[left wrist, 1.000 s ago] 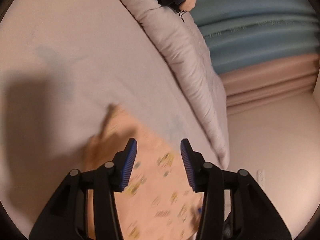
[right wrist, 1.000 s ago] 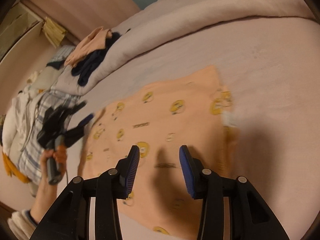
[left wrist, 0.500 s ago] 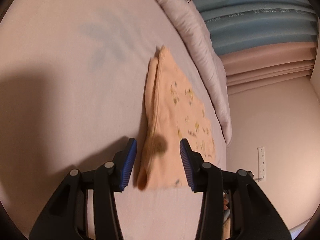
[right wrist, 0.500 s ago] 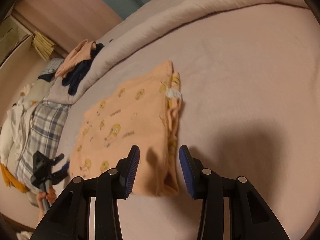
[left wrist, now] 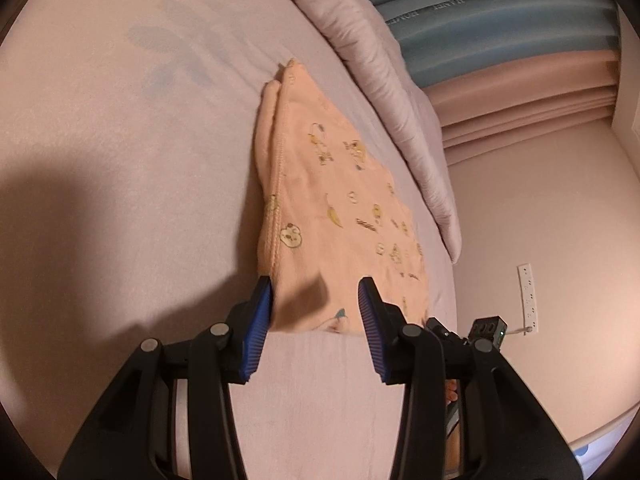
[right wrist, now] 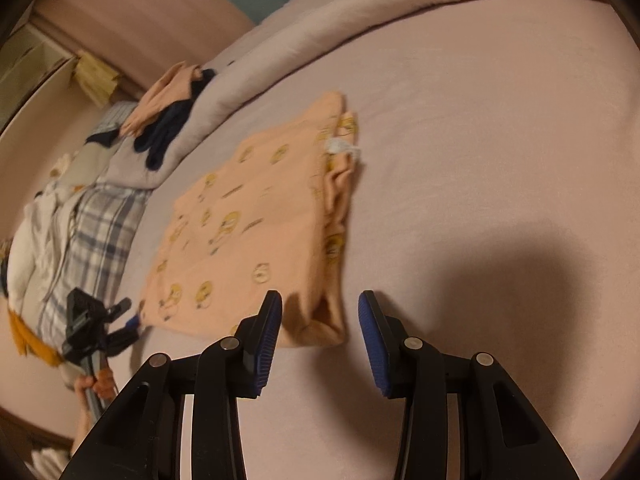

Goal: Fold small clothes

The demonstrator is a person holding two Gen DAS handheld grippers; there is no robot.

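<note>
Peach garment lies folded flat on the bed, both the left hand-held gripper and right hand-held gripper released and empty; likely one more fold left.

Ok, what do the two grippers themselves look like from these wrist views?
Both match: the left gripper and right gripper have matte black, angular plastic arms with round silver pivot pins, and each finger ends in a ribbed blue pad. In the right wrist view the left gripper shows a black body on a grey handle. No cables or sleeves are visible.
</note>
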